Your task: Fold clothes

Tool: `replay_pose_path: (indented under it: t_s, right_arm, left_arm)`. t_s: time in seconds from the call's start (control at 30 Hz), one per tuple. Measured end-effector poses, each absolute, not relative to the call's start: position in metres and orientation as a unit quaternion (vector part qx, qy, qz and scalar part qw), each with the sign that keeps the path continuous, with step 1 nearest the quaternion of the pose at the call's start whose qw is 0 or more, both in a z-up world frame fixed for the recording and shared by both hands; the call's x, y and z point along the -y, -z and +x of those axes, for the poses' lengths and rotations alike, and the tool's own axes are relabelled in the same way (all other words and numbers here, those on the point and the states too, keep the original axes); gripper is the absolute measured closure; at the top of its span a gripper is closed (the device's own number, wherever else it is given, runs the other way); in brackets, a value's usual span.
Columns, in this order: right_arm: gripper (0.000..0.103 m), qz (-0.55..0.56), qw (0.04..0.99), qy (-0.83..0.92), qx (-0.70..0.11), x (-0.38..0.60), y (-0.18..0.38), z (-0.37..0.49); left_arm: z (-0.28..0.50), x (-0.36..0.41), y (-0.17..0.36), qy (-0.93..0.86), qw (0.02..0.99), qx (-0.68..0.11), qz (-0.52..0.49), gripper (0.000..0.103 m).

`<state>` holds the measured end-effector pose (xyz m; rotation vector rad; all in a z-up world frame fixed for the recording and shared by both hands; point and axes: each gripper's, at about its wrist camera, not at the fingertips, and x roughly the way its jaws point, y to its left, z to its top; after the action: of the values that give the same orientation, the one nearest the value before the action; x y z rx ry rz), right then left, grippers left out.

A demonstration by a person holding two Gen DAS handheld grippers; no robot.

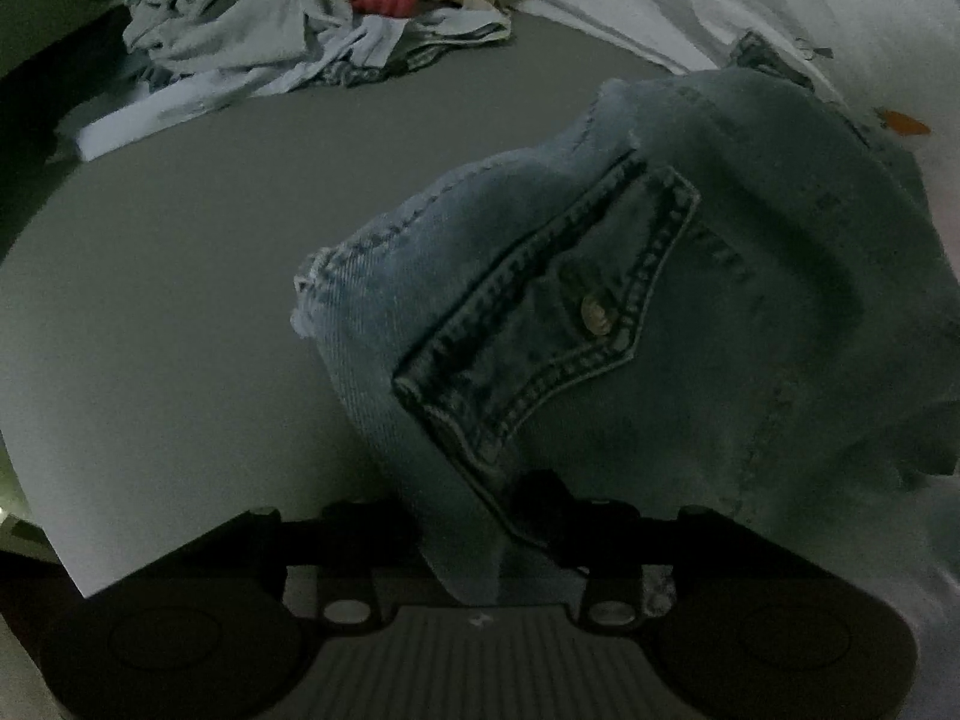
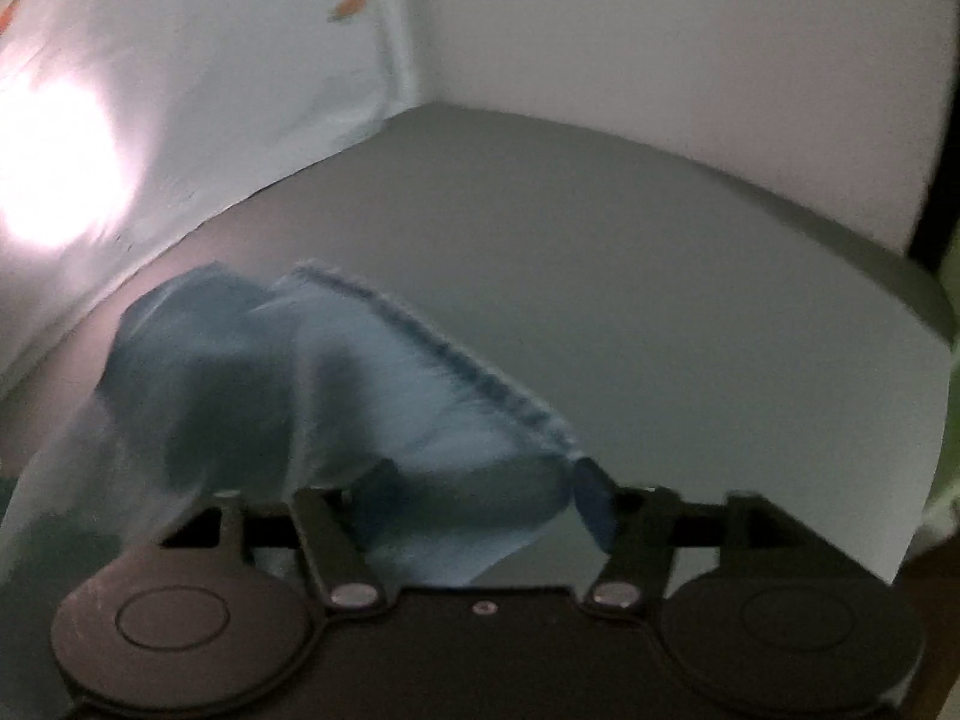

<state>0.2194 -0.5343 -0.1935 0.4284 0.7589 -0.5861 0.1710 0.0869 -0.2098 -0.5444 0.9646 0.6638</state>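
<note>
Left view: denim [image 1: 630,300] heaped on the grey bench [image 1: 180,330], buttoned pocket flap up, one fold hanging between the fingers of the left tool [image 1: 480,516]; jaws part spread, pads apparently not pressing. Farther back, a rumpled clothes pile [image 1: 288,36] (pale blue, a bit of red) and white cloth [image 1: 690,6].

Right view only: blurred denim [image 2: 336,396] edge lying between the spread fingers of the right tool [image 2: 468,510], not pinched; a bright glare on white fabric [image 2: 198,90]; no pile.
</note>
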Motion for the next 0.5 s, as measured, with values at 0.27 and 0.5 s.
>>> replay_pose_path:
  t_s: [0.27,0.5]
  right_arm:
    - [0.066,0.329,0.847,0.246,-0.337,0.563,0.211,0.217]
    - [0.086,0.162,0.897,0.276,-0.304,0.554,0.168,0.218]
  left_arm:
    - [0.172,-0.089,0.206,-0.307,0.798,-0.457,-0.246,0.058]
    - [0.169,-0.090,0.206,-0.298,0.802,-0.455,-0.249,0.056]
